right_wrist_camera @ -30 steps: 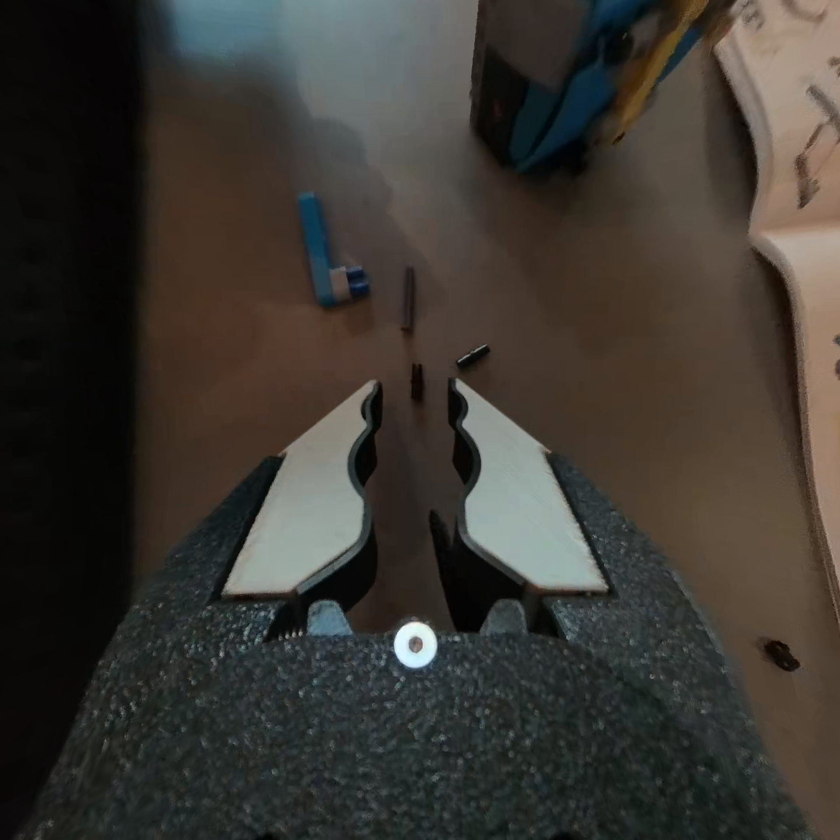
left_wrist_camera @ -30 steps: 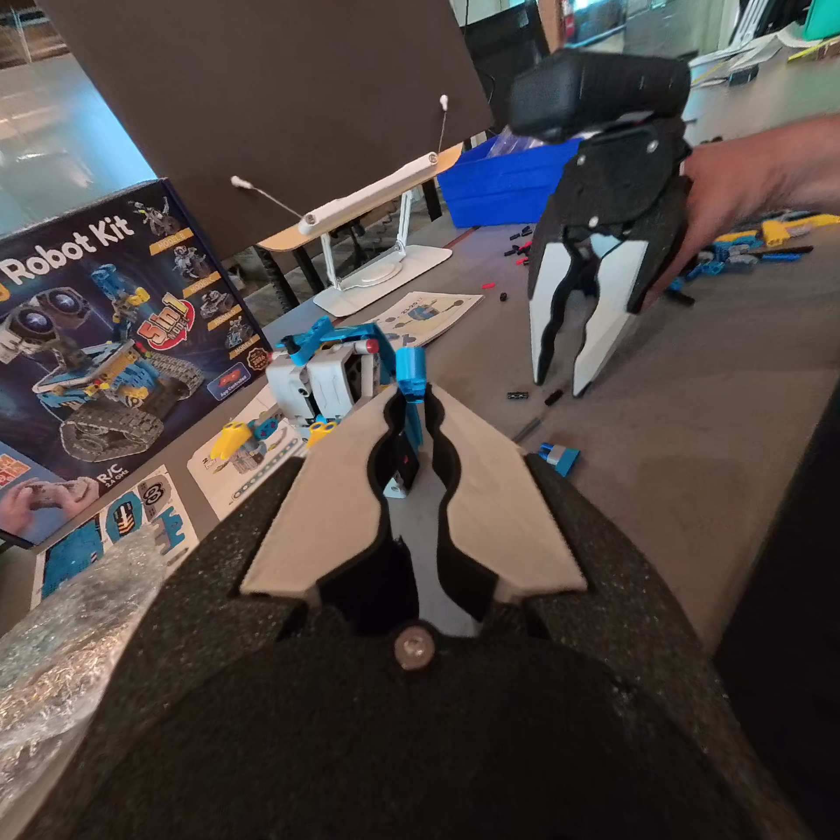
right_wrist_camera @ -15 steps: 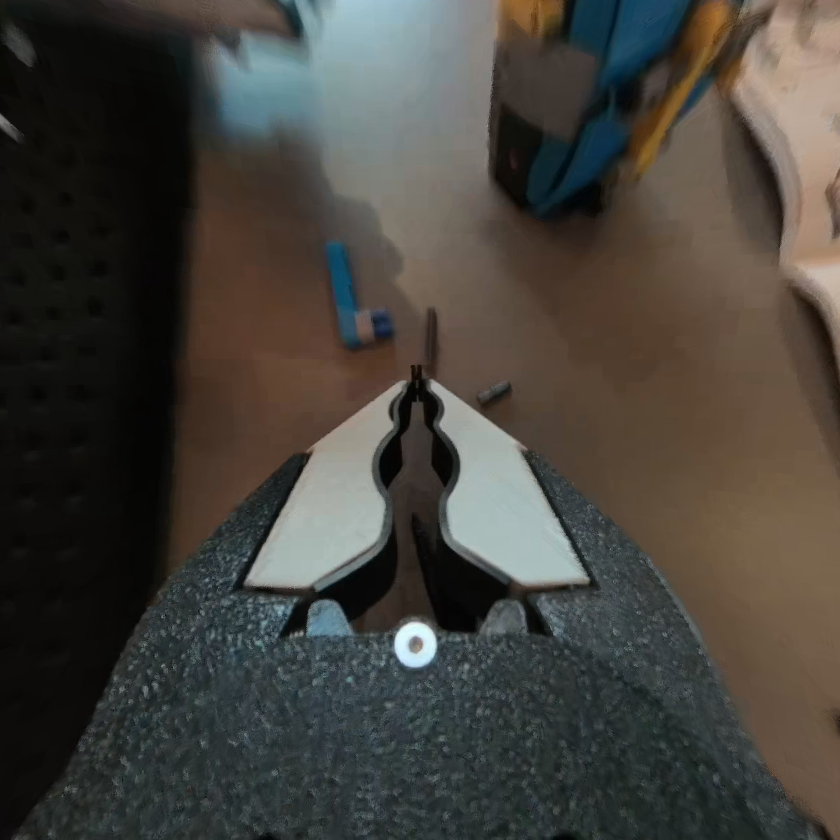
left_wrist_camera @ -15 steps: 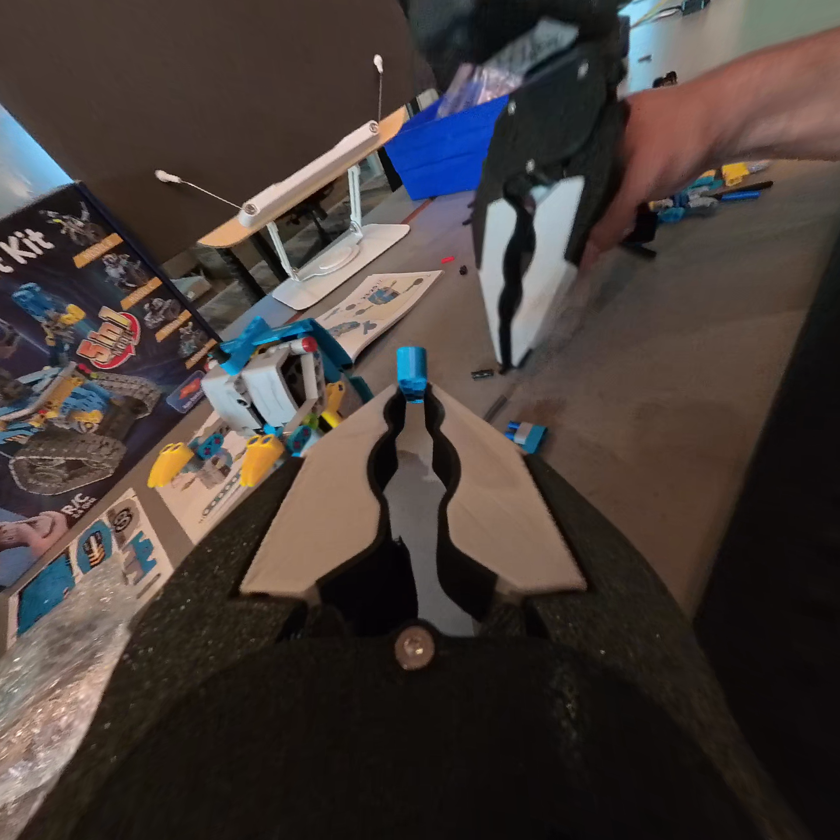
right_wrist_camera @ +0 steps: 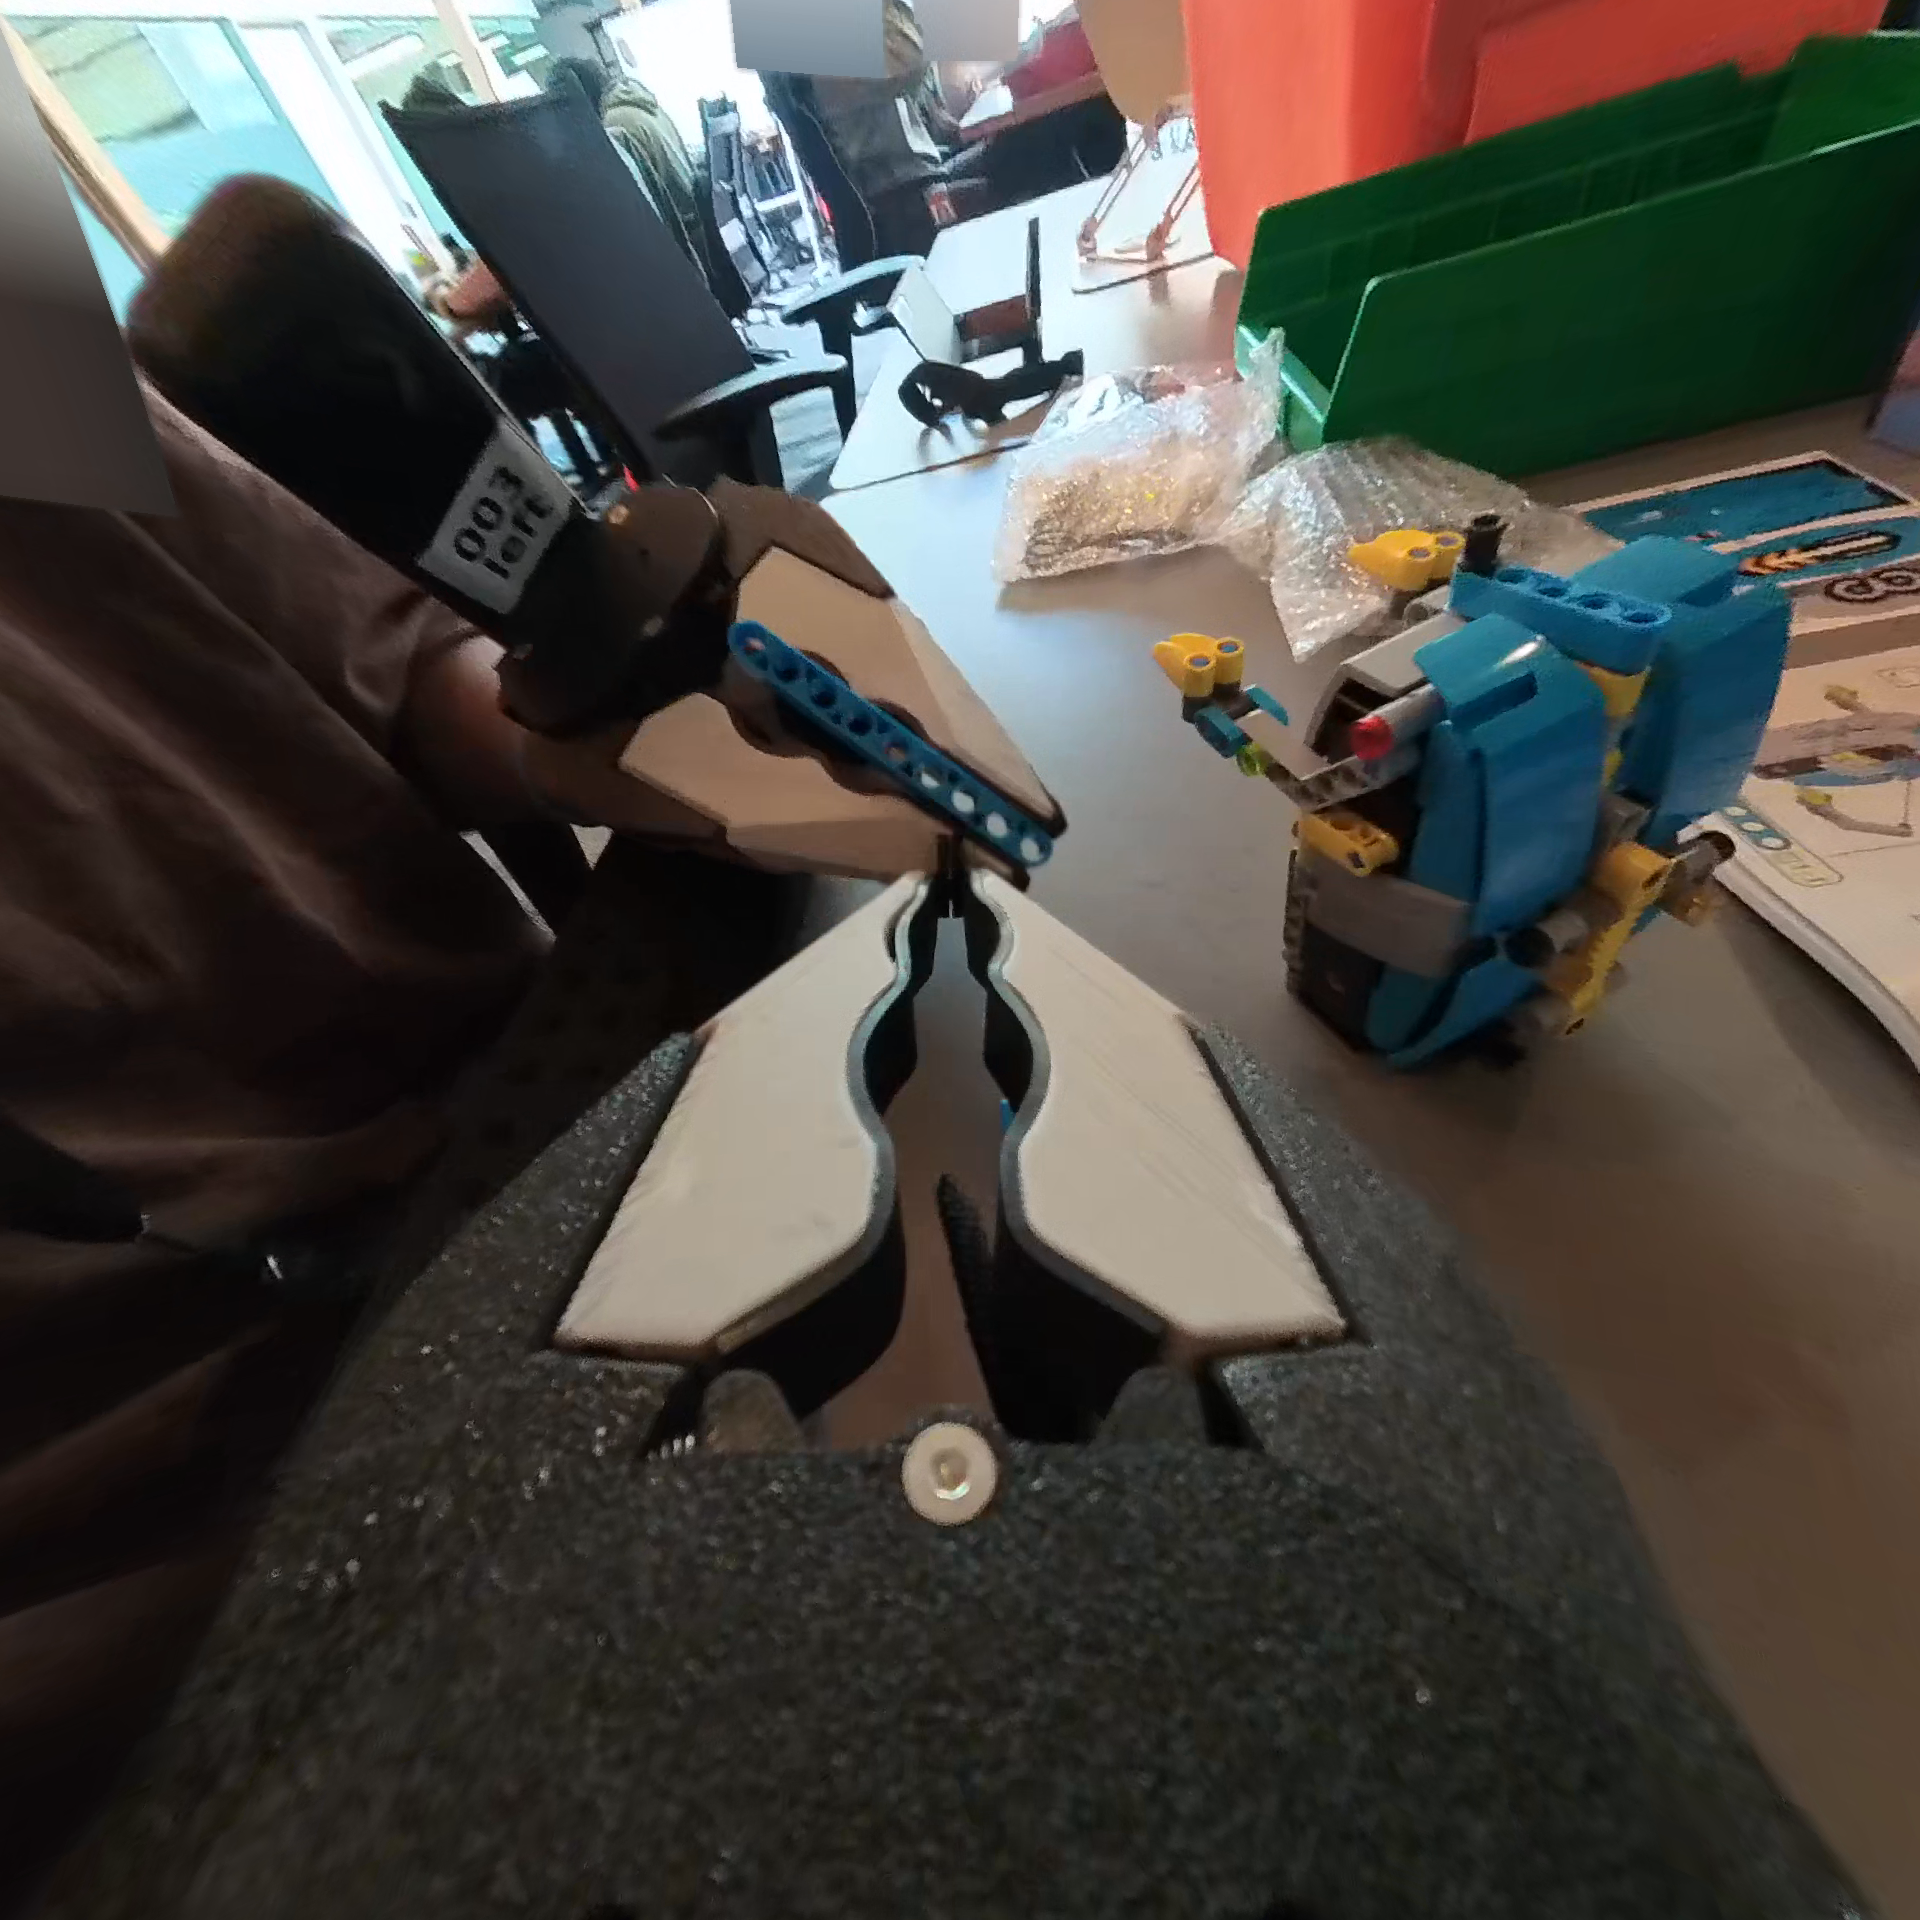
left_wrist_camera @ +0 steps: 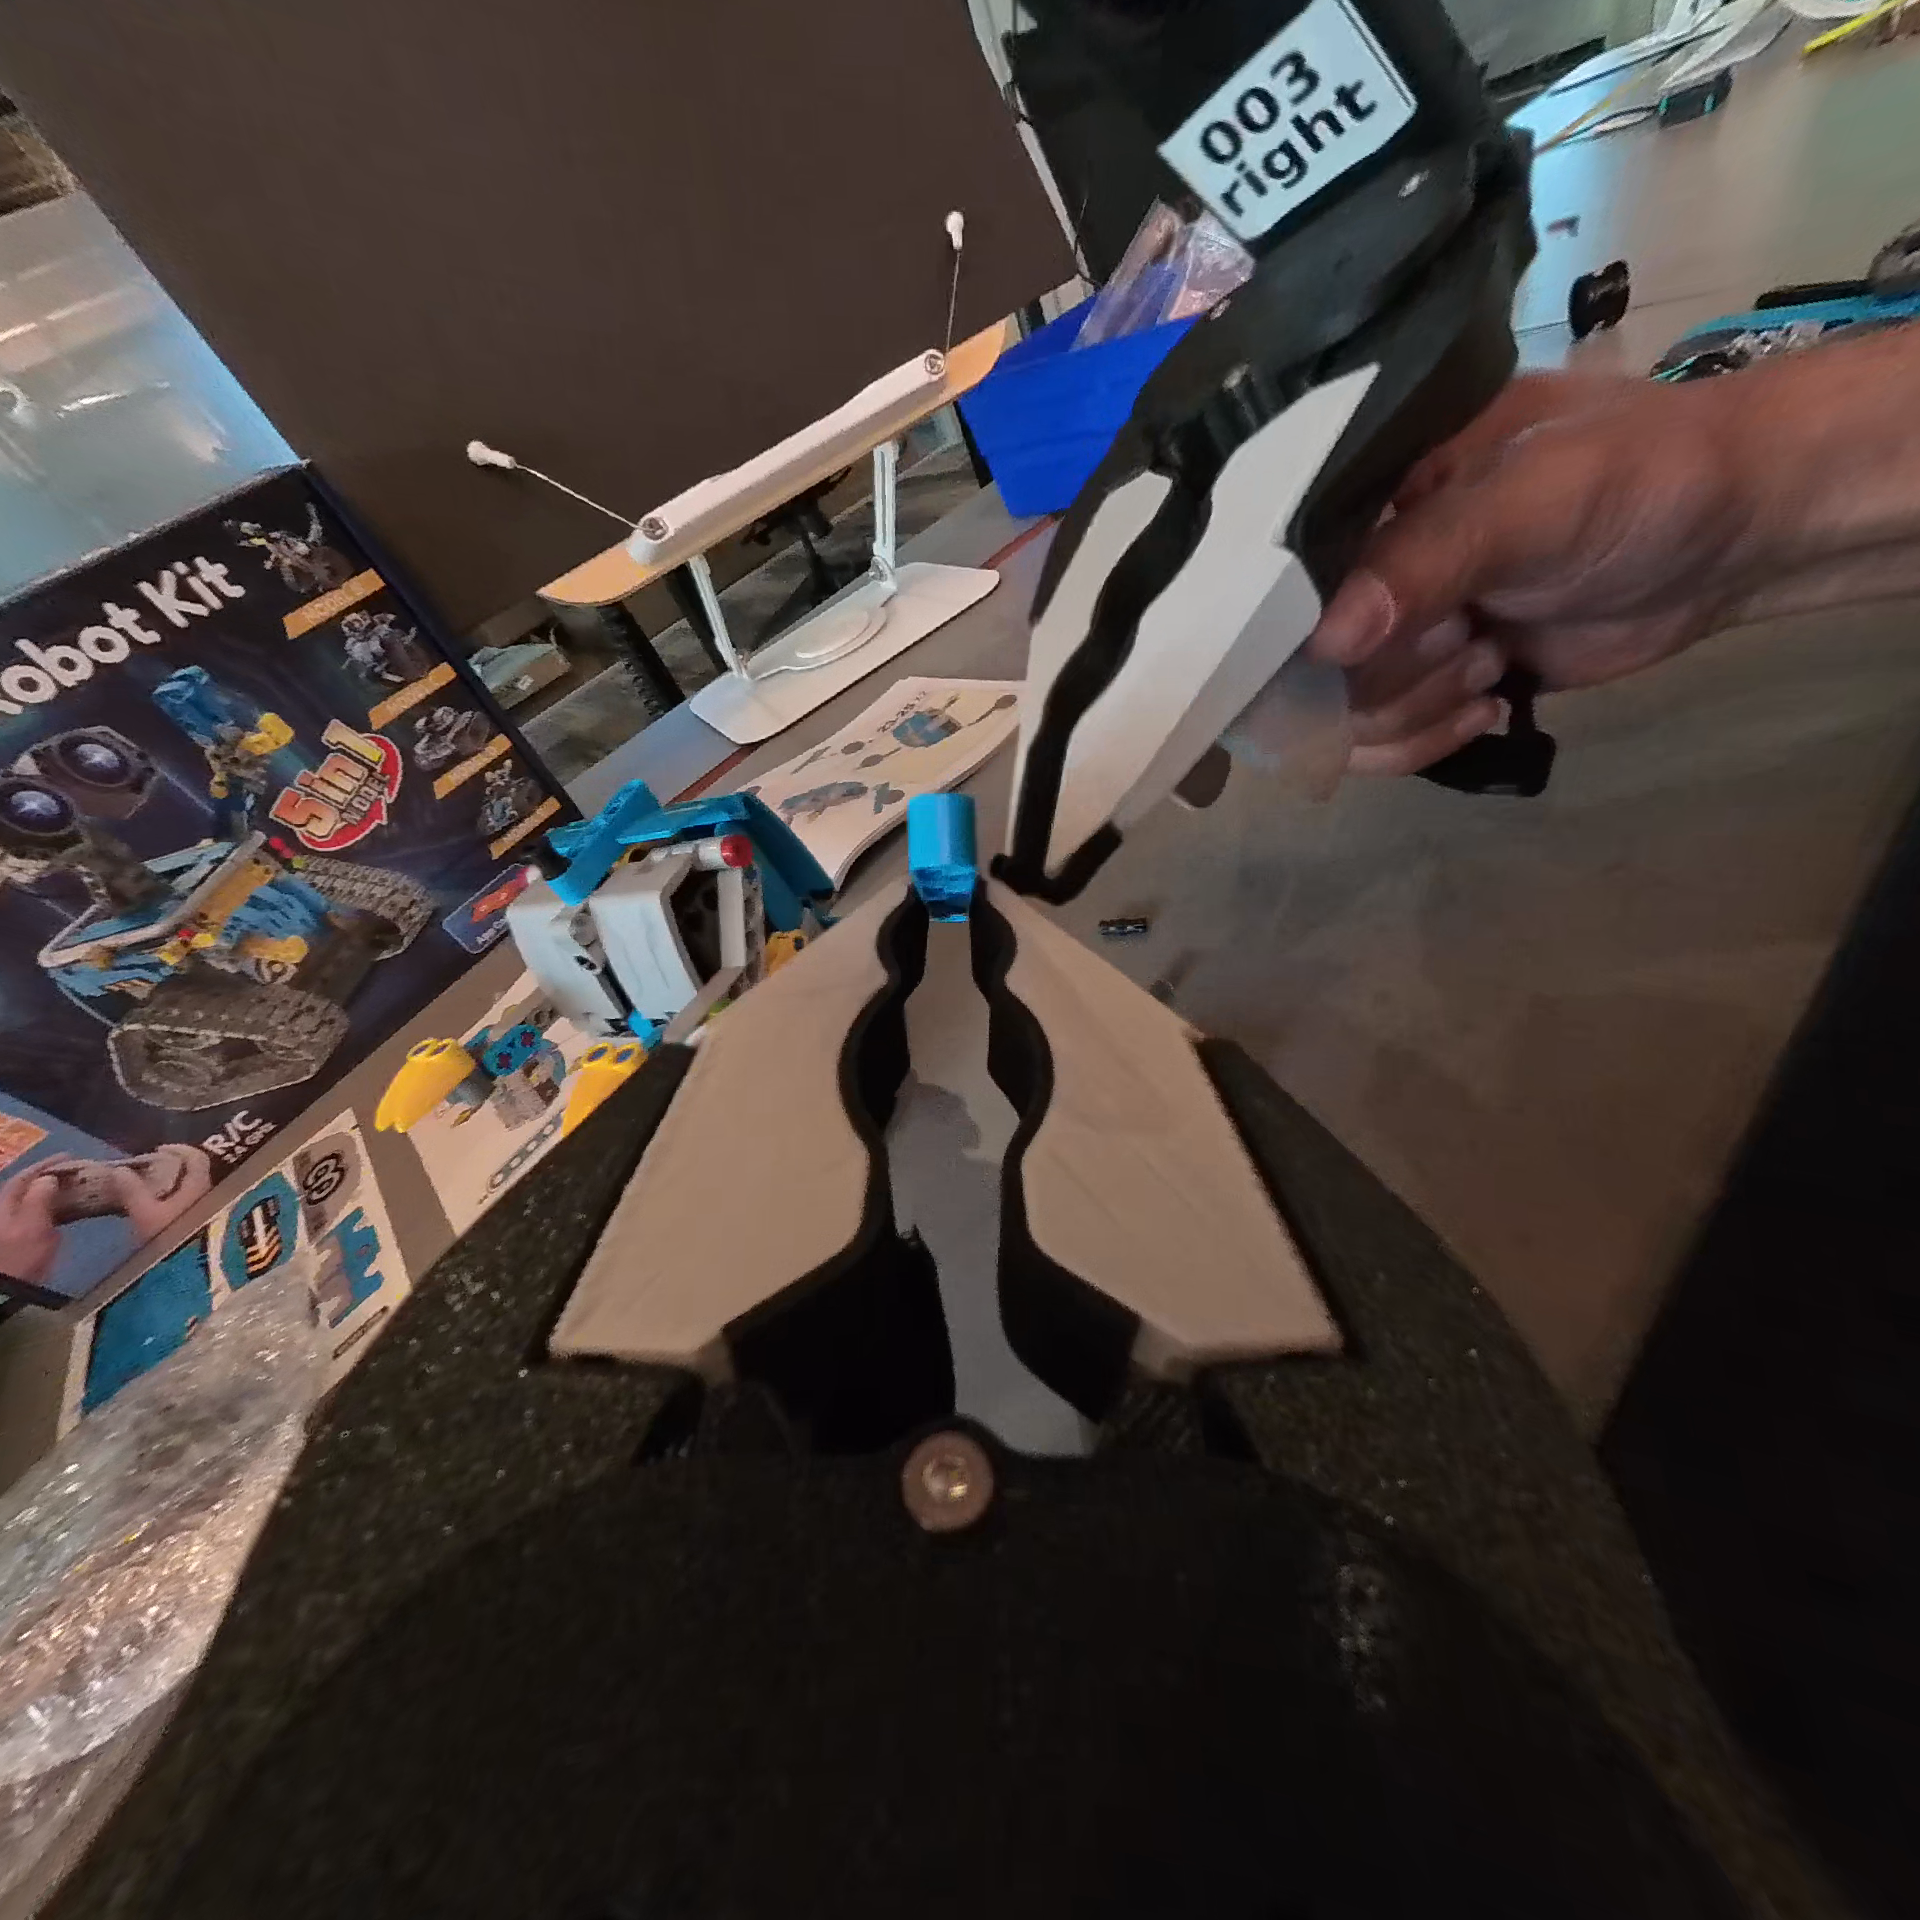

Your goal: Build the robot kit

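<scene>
My left gripper (left_wrist_camera: 943, 906) is shut on a blue beam with holes (left_wrist_camera: 940, 844); only the beam's end shows past the fingertips. In the right wrist view the left gripper (right_wrist_camera: 1023, 831) holds the beam (right_wrist_camera: 894, 746) slanted above the table edge. My right gripper (right_wrist_camera: 948, 894) is shut on a small black pin (right_wrist_camera: 948, 864), whose tip touches or nearly touches the beam's underside near its end. In the left wrist view the right gripper (left_wrist_camera: 1044, 881) points down beside the beam end, held by a hand (left_wrist_camera: 1579, 582). A partly built blue, white and yellow model (right_wrist_camera: 1507, 831) stands to the right.
The model (left_wrist_camera: 644, 925) stands by a kit box (left_wrist_camera: 208, 810) and an open booklet (left_wrist_camera: 883, 758). A loose black pin (left_wrist_camera: 1125, 924) lies on the grey table (left_wrist_camera: 1455, 1018). Bubble wrap (right_wrist_camera: 1143, 468), a green bin (right_wrist_camera: 1558, 281), a blue bin (left_wrist_camera: 1070, 405) and a white stand (left_wrist_camera: 831, 623) sit farther back. Left and right tips are no more than a few centimetres apart.
My right gripper shut on a black pin lying on the table, lifted it and carried it up to the blue beam. My left gripper stayed shut on the beam.
</scene>
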The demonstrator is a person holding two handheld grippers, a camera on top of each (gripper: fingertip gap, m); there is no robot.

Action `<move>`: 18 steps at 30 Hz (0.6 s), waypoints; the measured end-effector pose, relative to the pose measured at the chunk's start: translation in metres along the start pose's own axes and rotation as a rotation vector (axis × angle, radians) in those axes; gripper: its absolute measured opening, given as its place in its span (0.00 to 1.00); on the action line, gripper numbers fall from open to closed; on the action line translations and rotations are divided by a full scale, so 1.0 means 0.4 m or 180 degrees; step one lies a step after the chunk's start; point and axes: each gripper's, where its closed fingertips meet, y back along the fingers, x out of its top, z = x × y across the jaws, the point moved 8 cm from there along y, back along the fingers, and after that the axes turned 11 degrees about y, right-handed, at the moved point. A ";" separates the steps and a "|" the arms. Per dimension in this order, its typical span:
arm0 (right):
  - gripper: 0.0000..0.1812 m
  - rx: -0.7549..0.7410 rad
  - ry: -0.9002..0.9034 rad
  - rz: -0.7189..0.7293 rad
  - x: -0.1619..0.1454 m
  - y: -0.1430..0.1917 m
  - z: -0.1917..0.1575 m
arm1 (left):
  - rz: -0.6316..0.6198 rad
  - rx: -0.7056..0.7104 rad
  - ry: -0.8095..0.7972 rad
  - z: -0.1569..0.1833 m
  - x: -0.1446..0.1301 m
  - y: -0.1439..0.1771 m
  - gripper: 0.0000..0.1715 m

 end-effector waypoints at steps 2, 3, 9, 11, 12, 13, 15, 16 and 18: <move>0.02 -0.0049 0.0078 -0.0088 -0.006 -0.003 -0.002 | -0.0002 0.0008 0.0043 -0.004 0.000 0.000 0.04; 0.02 -0.0070 0.0092 -0.0102 -0.006 -0.004 -0.002 | 0.0007 0.0012 0.0048 -0.005 0.000 0.001 0.04; 0.02 -0.0086 -0.0054 -0.0098 -0.013 -0.016 0.002 | -0.0025 0.0037 0.0057 -0.007 -0.004 -0.002 0.04; 0.03 -0.0095 -0.0090 -0.0116 -0.014 -0.019 0.004 | -0.0052 0.0088 -0.0040 -0.004 -0.006 -0.004 0.04; 0.03 -0.0108 -0.0097 -0.0118 -0.014 -0.020 0.004 | -0.0052 0.0123 -0.0107 -0.002 -0.006 -0.004 0.04; 0.03 -0.0114 -0.0113 -0.0114 -0.014 -0.020 0.003 | -0.0053 0.0157 -0.0179 0.000 -0.006 -0.004 0.04; 0.03 -0.0108 -0.0156 -0.0137 -0.016 -0.020 0.004 | -0.0075 0.0234 -0.0356 0.006 -0.007 -0.004 0.04; 0.03 -0.0101 -0.0201 -0.0126 -0.017 -0.021 0.005 | -0.0079 0.0279 -0.0466 0.009 -0.007 -0.004 0.04; 0.03 -0.0048 -0.0283 -0.0136 -0.022 -0.021 0.006 | -0.0115 0.0320 -0.0710 0.017 -0.011 -0.004 0.04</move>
